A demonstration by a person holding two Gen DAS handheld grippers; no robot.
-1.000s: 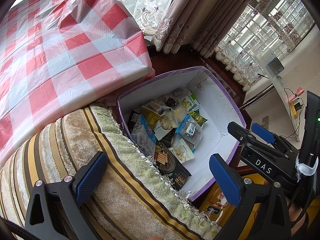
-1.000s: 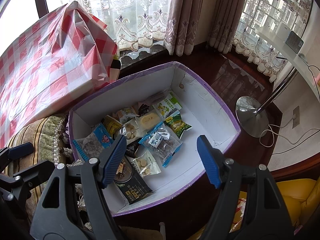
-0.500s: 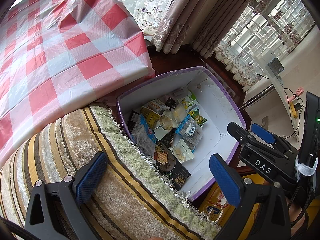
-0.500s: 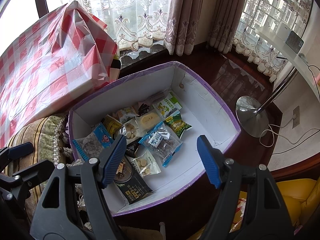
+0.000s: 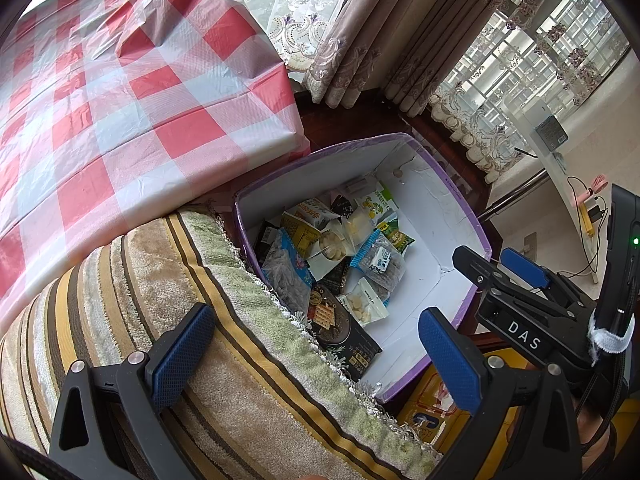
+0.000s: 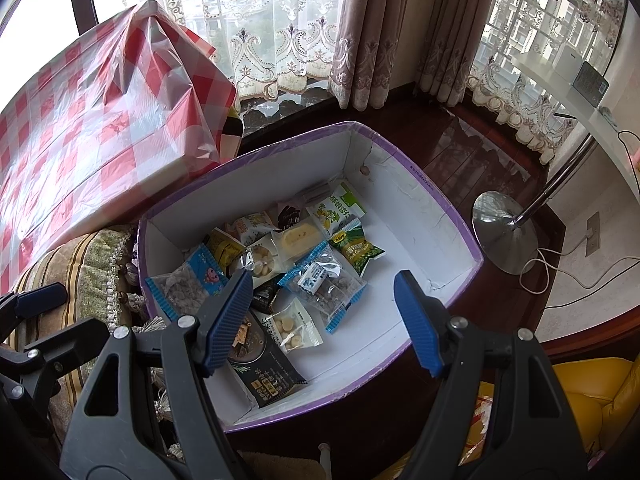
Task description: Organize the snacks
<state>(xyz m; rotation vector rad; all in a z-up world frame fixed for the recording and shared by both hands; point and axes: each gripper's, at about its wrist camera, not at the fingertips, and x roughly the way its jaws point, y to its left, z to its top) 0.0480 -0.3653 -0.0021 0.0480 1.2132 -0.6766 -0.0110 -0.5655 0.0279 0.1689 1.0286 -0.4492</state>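
Both grippers, left gripper point(image 5: 316, 354) and right gripper point(image 6: 322, 316), hang with fingers released, empty. A striped cushion point(image 5: 208, 332) lies under the left one, crowding the box's 9 o'clock side. Snack packets point(image 6: 296, 264) lie heaped inside the purple-rimmed box point(image 6: 432, 200). At 10 o'clock sits the checked tablecloth point(image 6: 100, 128); at 3 o'clock, a lamp base point(image 6: 500, 232); curtains point(image 6: 380, 40) beyond.

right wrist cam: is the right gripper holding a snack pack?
No, the right gripper hangs above the purple-rimmed box with its jaws wide apart and nothing between them.
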